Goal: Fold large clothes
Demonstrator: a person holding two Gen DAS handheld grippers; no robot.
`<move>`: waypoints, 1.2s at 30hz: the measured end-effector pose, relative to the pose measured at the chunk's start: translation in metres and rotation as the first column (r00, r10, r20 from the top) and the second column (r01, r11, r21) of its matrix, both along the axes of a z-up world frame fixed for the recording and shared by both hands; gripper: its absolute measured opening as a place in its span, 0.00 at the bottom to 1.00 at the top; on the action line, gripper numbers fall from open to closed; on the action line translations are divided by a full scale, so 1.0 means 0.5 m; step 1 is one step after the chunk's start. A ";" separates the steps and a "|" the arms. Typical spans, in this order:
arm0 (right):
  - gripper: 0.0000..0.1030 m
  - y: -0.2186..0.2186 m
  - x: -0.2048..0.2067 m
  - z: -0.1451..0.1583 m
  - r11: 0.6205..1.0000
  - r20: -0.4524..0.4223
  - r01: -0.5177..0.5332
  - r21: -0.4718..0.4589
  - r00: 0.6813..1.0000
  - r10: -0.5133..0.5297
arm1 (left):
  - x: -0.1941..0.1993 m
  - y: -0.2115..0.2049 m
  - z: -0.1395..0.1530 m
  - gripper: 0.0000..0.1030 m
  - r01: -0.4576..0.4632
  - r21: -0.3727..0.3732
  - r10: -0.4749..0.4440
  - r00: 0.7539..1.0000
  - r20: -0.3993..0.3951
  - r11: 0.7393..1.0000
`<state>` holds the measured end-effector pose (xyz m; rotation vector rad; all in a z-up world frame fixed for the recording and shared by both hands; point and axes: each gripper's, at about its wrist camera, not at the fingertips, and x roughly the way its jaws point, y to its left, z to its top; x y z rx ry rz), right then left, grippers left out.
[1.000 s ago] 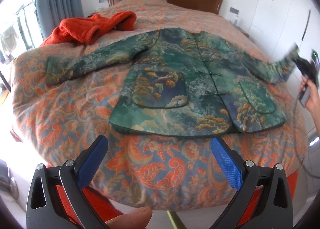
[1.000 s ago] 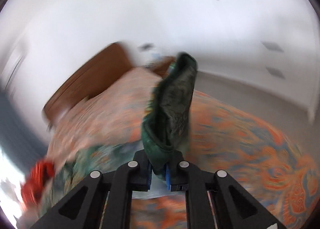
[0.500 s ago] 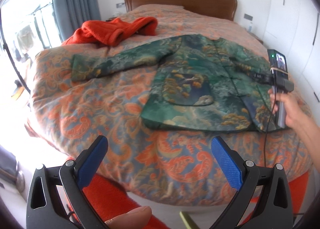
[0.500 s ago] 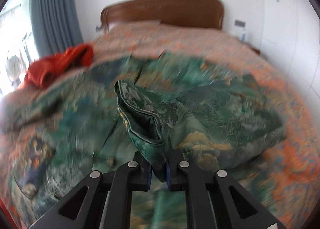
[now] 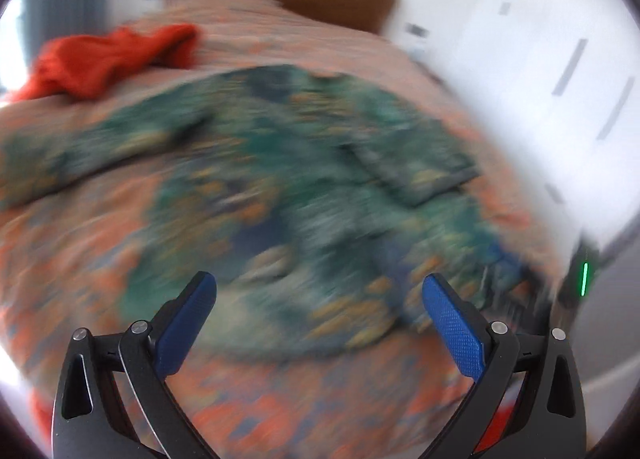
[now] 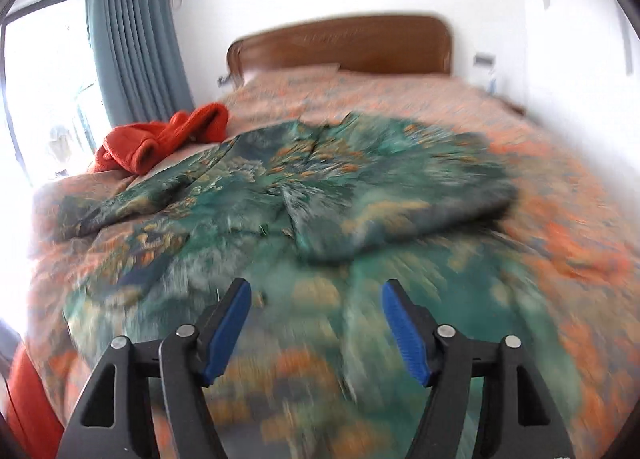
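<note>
A green patterned jacket [image 5: 288, 187] lies flat on the bed, blurred by motion. Its right sleeve [image 6: 400, 203] is folded over the body; the left sleeve [image 6: 132, 199] stretches out toward the left. My left gripper [image 5: 318, 299] is open and empty above the jacket's hem. My right gripper [image 6: 316, 305] is open and empty just above the jacket's lower right part. The right gripper's body shows at the right edge of the left wrist view [image 5: 580, 279].
An orange-red garment [image 6: 164, 139] is bunched at the bed's far left. The bed has an orange paisley cover [image 6: 560, 227] and a wooden headboard [image 6: 344, 47]. A blue-grey curtain [image 6: 136, 47] and a window are at left, white wardrobes [image 5: 560, 59] at right.
My right gripper has let go of the right sleeve, which now lies folded over the jacket, and has opened. Both grippers have moved closer to the jacket.
</note>
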<state>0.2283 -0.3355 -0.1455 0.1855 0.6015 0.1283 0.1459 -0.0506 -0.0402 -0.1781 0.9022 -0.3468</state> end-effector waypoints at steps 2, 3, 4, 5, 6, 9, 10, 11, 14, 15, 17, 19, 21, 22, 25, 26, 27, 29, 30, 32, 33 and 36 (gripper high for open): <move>0.70 -0.004 -0.068 -0.013 0.999 0.025 0.046 -0.016 0.999 -0.046 | 0.075 -0.059 -0.018 1.00 0.084 -0.056 -0.087 0.995 -0.045 0.995; 0.70 -0.007 -0.101 -0.022 0.998 0.029 0.064 -0.006 0.998 -0.063 | 0.113 -0.091 -0.032 0.99 0.121 -0.086 -0.127 0.990 -0.067 0.989; 0.70 -0.011 -0.117 -0.028 0.997 0.026 0.076 0.002 0.997 -0.076 | 0.159 -0.131 -0.052 0.99 0.150 -0.108 -0.161 0.982 -0.097 0.983; 0.70 -0.014 -0.141 -0.036 0.995 0.026 0.097 0.009 0.995 -0.097 | 0.187 -0.155 -0.067 0.99 0.160 -0.116 -0.173 0.978 -0.114 0.980; 0.70 -0.018 -0.164 -0.044 0.993 0.035 0.119 0.014 0.992 -0.120 | 0.225 -0.187 -0.087 0.99 0.169 -0.120 -0.185 0.973 -0.136 0.978; 0.70 -0.020 -0.205 -0.062 0.988 0.073 0.153 -0.020 0.986 -0.151 | 0.316 -0.258 -0.145 0.99 0.147 -0.046 -0.153 0.969 -0.193 0.988; 0.70 -0.019 -0.214 -0.065 0.987 0.083 0.155 -0.032 0.985 -0.152 | 0.332 -0.272 -0.159 0.98 0.138 -0.021 -0.139 0.968 -0.209 0.990; 0.70 -0.018 -0.224 -0.068 0.988 0.094 0.151 -0.039 0.985 -0.147 | 0.352 -0.285 -0.178 0.96 0.123 0.012 -0.117 0.966 -0.231 0.992; 0.70 -0.016 -0.234 -0.077 0.990 0.109 0.131 -0.045 0.986 -0.126 | 0.379 -0.308 -0.210 0.78 0.115 0.075 -0.090 0.958 -0.273 0.991; 0.70 -0.016 -0.232 -0.079 0.991 0.108 0.126 -0.046 0.987 -0.121 | 0.384 -0.318 -0.213 0.67 0.113 0.104 -0.080 0.957 -0.278 0.988; 0.70 -0.014 -0.224 -0.085 0.992 0.108 0.119 -0.038 0.988 -0.115 | 0.385 -0.331 -0.208 0.29 0.122 0.125 -0.084 0.957 -0.276 0.985; 0.70 -0.019 -0.219 -0.090 0.994 0.101 0.109 -0.024 0.989 -0.106 | 0.392 -0.336 -0.192 0.13 0.101 0.170 -0.052 0.961 -0.270 0.980; 0.70 -0.025 -0.216 -0.095 0.994 0.089 0.108 -0.009 0.990 -0.107 | 0.402 -0.337 -0.163 0.10 0.103 0.186 -0.056 0.969 -0.240 0.977; 0.70 -0.028 -0.215 -0.098 0.994 0.085 0.109 -0.001 0.991 -0.108 | 0.413 -0.335 -0.151 0.10 0.098 0.207 -0.053 0.975 -0.214 0.973; 0.70 -0.041 -0.214 -0.105 0.993 0.071 0.119 0.026 0.990 -0.121 | 0.453 -0.320 -0.091 0.09 0.056 0.268 -0.030 0.994 -0.103 0.962; 0.70 -0.045 -0.214 -0.106 0.992 0.067 0.124 0.034 0.990 -0.126 | 0.461 -0.312 -0.079 0.09 0.043 0.274 -0.020 0.996 -0.084 0.961; 0.70 -0.049 -0.213 -0.108 0.991 0.064 0.129 0.041 0.989 -0.131 | 0.476 -0.304 -0.068 0.09 0.025 0.283 -0.008 0.998 -0.063 0.959; 0.70 -0.054 -0.211 -0.113 0.990 0.056 0.135 0.051 0.989 -0.138 | 0.508 -0.295 -0.064 0.09 -0.006 0.304 0.016 0.999 -0.029 0.953; 0.70 -0.056 -0.210 -0.115 0.989 0.052 0.136 0.054 0.989 -0.139 | 0.522 -0.291 -0.068 0.09 -0.016 0.314 0.023 1.000 -0.018 0.949; 0.70 -0.058 -0.207 -0.118 0.989 0.043 0.138 0.058 0.989 -0.140 | 0.543 -0.276 -0.087 0.09 -0.021 0.333 0.026 1.000 -0.009 0.943; 0.70 -0.058 -0.204 -0.121 0.989 0.035 0.137 0.057 0.990 -0.139 | 0.555 -0.271 -0.102 0.09 -0.023 0.351 0.028 1.000 -0.011 0.936; 0.70 -0.055 -0.197 -0.128 0.990 0.016 0.127 0.057 0.992 -0.128 | 0.569 -0.256 -0.144 0.09 -0.035 0.388 0.045 0.999 -0.018 0.921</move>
